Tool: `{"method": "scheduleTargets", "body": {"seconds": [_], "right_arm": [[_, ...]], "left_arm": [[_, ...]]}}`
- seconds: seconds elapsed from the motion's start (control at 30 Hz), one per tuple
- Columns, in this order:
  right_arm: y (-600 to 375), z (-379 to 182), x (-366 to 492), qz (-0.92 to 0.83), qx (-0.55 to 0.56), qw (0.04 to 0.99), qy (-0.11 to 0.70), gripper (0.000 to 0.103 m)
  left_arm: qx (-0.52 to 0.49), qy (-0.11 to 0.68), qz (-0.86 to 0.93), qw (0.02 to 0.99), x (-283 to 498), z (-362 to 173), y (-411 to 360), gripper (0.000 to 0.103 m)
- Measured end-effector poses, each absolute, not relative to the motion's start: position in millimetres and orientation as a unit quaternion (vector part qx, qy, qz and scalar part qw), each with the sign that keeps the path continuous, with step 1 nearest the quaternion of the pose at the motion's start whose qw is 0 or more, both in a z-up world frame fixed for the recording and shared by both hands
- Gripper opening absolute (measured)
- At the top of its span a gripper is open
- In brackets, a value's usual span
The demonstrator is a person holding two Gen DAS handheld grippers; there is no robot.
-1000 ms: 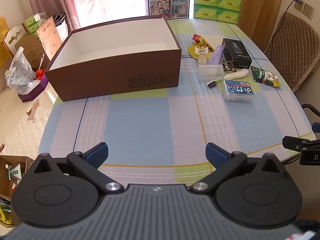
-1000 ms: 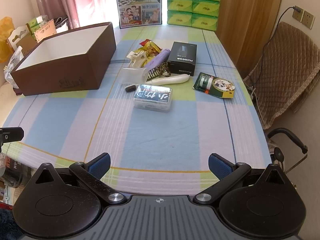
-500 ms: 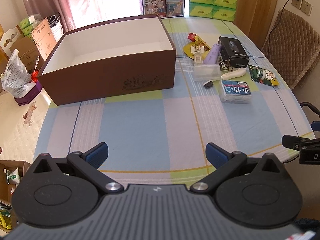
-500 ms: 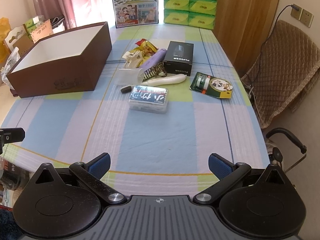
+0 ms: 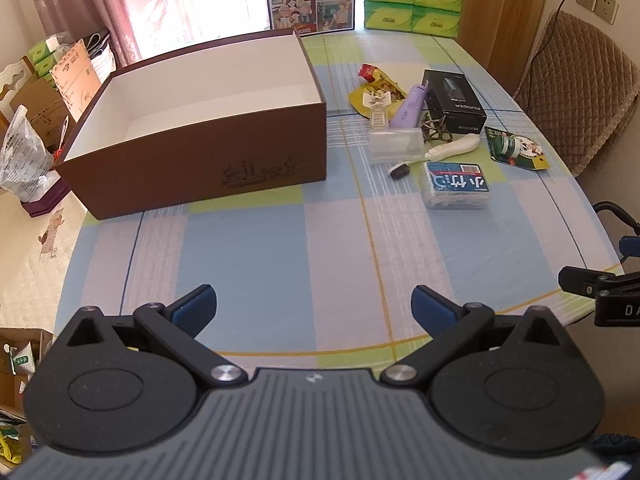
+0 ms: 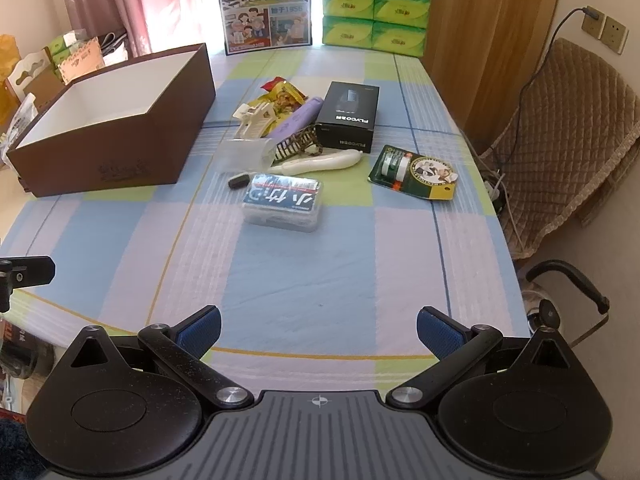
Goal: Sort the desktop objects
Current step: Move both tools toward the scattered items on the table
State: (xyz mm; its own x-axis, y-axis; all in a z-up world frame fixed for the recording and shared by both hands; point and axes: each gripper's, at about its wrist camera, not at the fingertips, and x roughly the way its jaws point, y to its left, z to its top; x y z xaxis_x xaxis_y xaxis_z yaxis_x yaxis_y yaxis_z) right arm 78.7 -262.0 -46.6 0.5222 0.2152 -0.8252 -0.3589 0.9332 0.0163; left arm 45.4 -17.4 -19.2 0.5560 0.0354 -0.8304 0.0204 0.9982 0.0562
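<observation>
Left gripper: blue-padded fingers spread wide, nothing between them, hovering over the near edge of the table with the blue, lilac and green checked cloth. Right gripper: same, jaws apart and empty, over the near edge further right.

Nearest item: clear plastic box with a blue printed label, lying flat, apart from the rest. Just behind it to the left, a small black oblong piece. Behind that, a frosted translucent plastic container and a white pen-shaped device lying flat, touching or nearly touching a dark wire-like clip. To the right, set apart, a green blister card with a round picture.

Next row back: black rectangular carton with white lettering, a lilac tube leaning beside it, a cream plastic clip, then a yellow and red snack pouch farthest in the pile.

Left of the pile: large open brown cardboard box with white interior, nothing visible inside, near corner close to the frosted container.

Far edge: blue illustrated milk carton and stacked green tissue packs. Brown quilted chair on the right of the table.
</observation>
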Motion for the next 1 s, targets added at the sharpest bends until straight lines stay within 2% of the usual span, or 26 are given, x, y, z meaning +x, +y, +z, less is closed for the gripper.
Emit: {"method": "scheduleTargets", "body": {"seconds": [0.7,1.0], "right_arm": [[-289.8,-49.1,149.4,0.209,-0.084,0.864,0.45,0.101],[-304.8,-55.9,186.3,0.239,-0.087,0.861,0.441,0.101]], "left_arm": [[0.012,0.473,0.006,0.881,94.4,-30.9,-63.8,0.102],[-0.002,0.48,-0.017,0.877,127.2,-52.9,-95.5,0.102]]}}
